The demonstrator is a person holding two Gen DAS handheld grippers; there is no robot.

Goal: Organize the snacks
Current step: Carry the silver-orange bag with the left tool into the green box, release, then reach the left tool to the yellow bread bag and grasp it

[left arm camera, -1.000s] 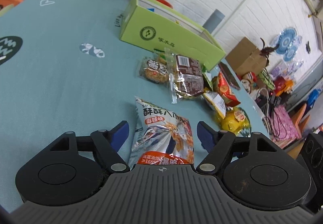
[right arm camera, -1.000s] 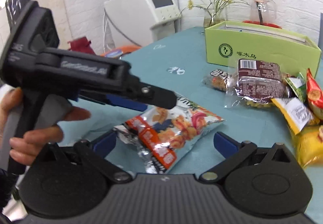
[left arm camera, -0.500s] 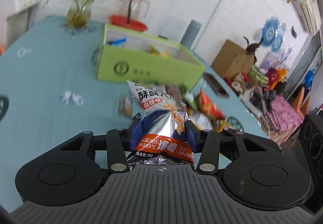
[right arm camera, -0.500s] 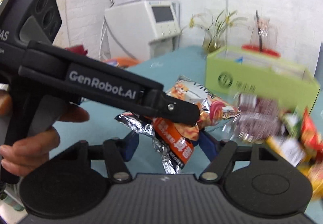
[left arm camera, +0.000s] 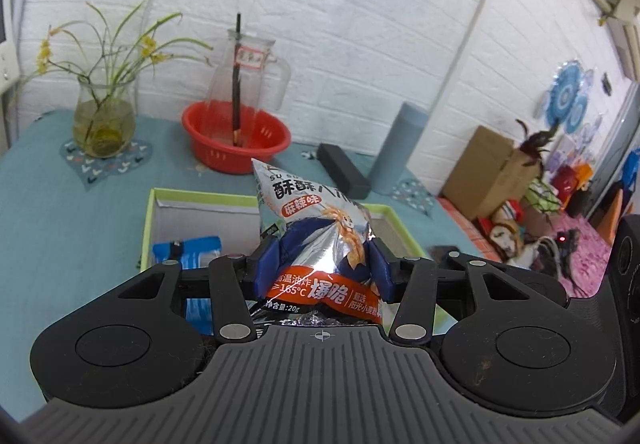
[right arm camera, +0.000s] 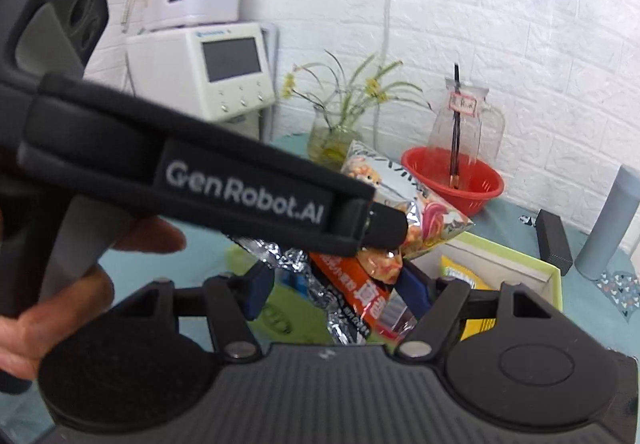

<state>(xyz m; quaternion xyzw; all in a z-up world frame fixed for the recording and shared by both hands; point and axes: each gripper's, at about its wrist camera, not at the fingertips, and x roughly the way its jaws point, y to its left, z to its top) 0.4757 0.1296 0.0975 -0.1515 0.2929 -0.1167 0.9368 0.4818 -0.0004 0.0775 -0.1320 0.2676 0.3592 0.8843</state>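
Aloft, the left gripper [left arm camera: 323, 271] pinches a crinkled foil snack bag [left arm camera: 316, 240]; the right gripper [right arm camera: 336, 294] gapes.

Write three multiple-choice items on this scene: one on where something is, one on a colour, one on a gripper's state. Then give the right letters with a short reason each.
1. Where is the snack bag?
A. flat on the table
B. held above the green box
C. inside the basin

2. What colour is the basin under the glass jug?
A. red
B. blue
C. yellow

3. How is the left gripper?
A. wide open
B. shut on nothing
C. shut on the snack bag

Answers:
1 B, the box's rim shows behind and below the bag.
2 A, it is plainly red.
3 C, both blue pads press the bag's sides.
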